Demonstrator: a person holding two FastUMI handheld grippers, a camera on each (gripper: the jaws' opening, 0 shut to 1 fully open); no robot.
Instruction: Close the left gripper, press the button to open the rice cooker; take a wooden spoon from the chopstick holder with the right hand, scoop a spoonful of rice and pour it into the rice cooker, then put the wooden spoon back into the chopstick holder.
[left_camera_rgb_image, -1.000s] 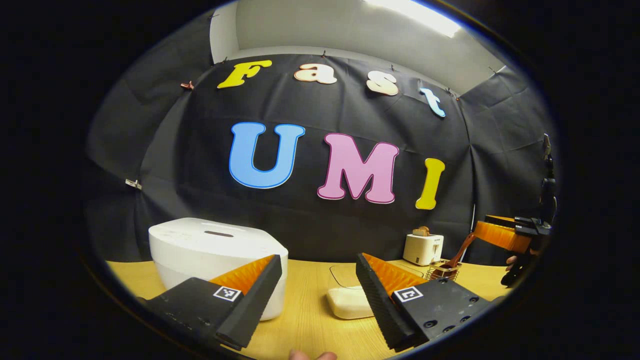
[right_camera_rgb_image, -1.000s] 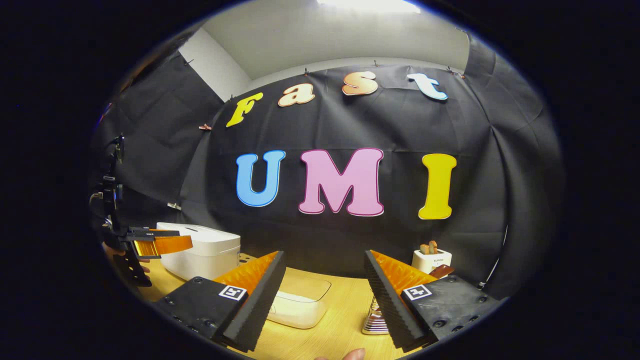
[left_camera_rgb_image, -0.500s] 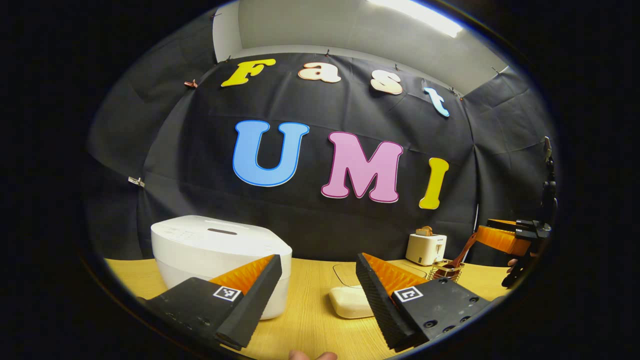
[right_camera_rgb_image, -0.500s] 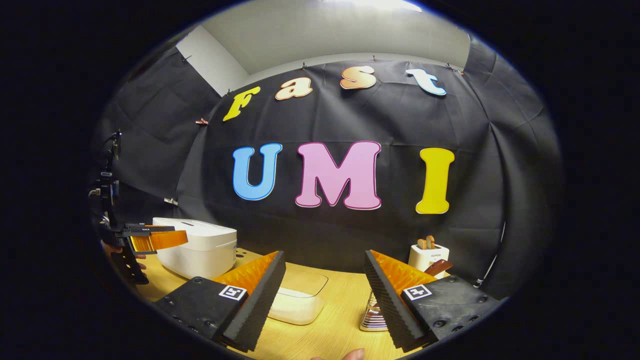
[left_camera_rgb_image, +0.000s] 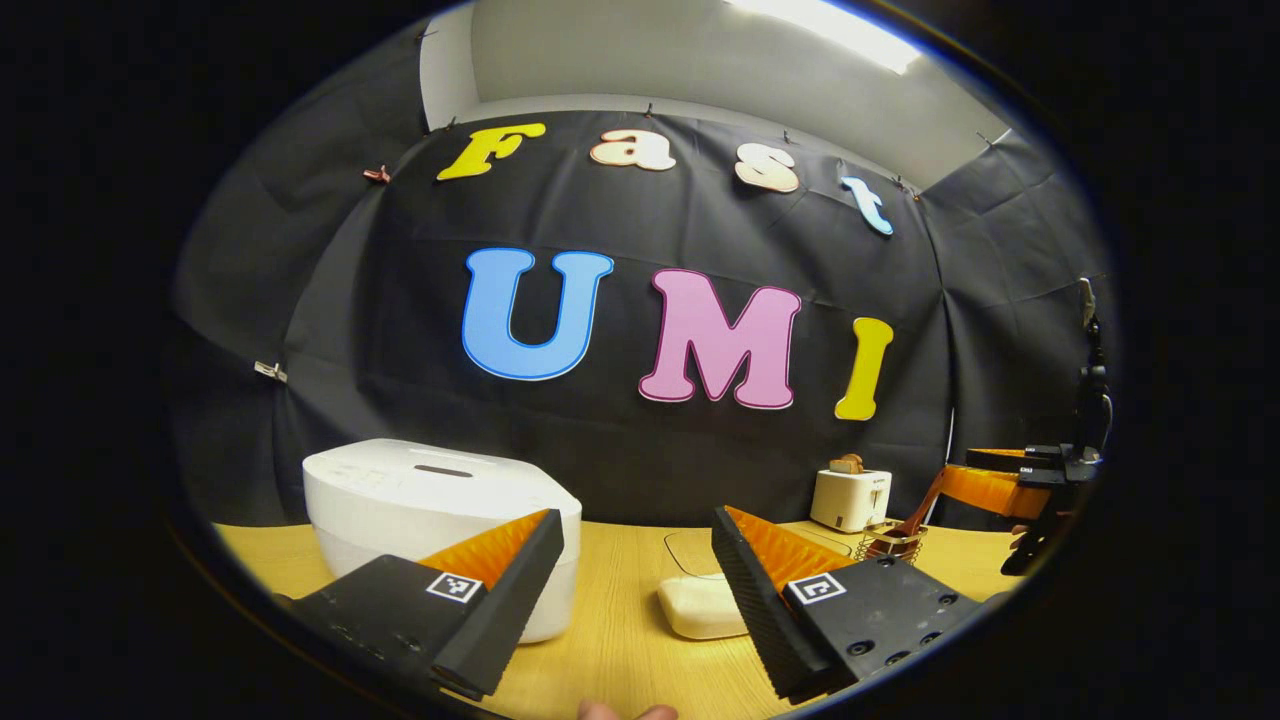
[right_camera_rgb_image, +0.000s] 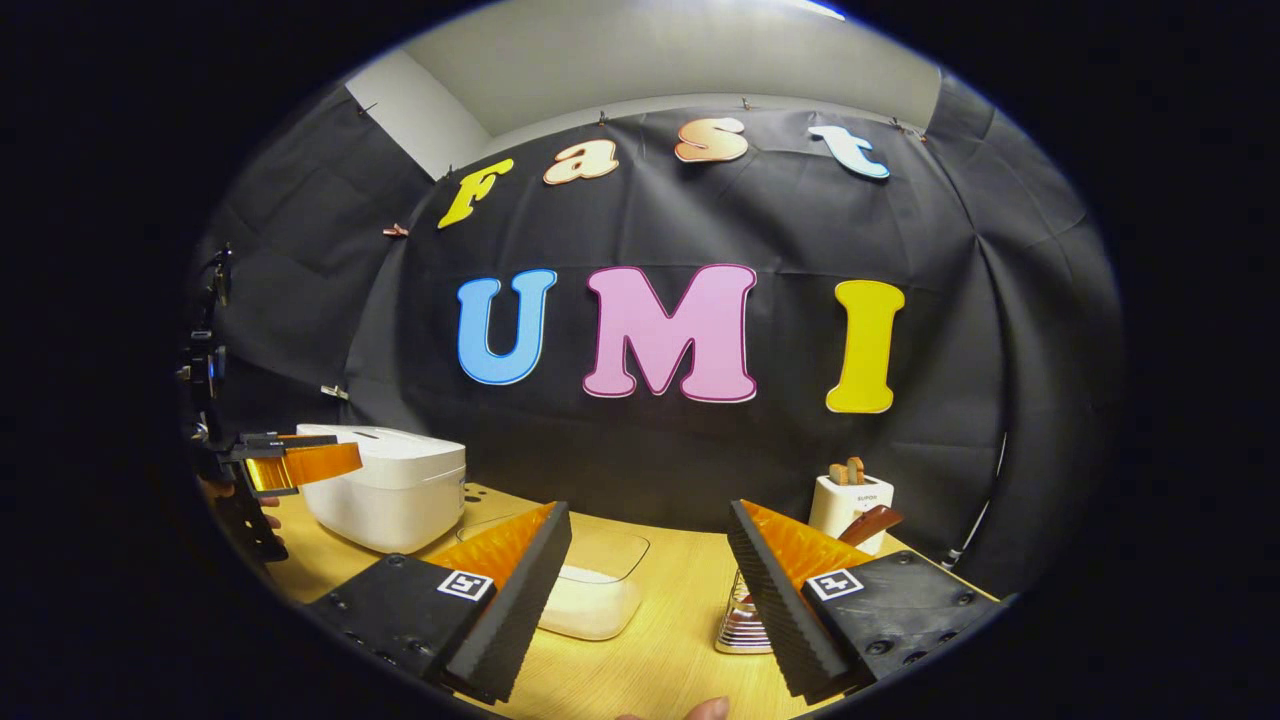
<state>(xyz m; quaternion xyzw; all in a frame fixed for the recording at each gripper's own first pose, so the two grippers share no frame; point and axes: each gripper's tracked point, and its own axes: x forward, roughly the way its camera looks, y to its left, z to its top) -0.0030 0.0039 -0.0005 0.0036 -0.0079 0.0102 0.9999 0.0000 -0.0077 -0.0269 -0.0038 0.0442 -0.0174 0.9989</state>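
Observation:
A white rice cooker with its lid down stands on the wooden table, just beyond my left gripper, which is open and empty. The cooker also appears far left in the right gripper view. A clear container of rice lies mid-table. The wire chopstick holder holds a wooden spoon, partly hidden behind my right finger. My right gripper is open and empty, above the table short of the holder.
A white toaster with bread in it stands at the back right by the black cloth wall. The other gripper and the hand holding it show at the edge of each view, right gripper, left gripper.
The right gripper view has tilted down slightly, so the table, rice container and chopstick holder show more. The right gripper has sunk a little. Both grippers stay open.

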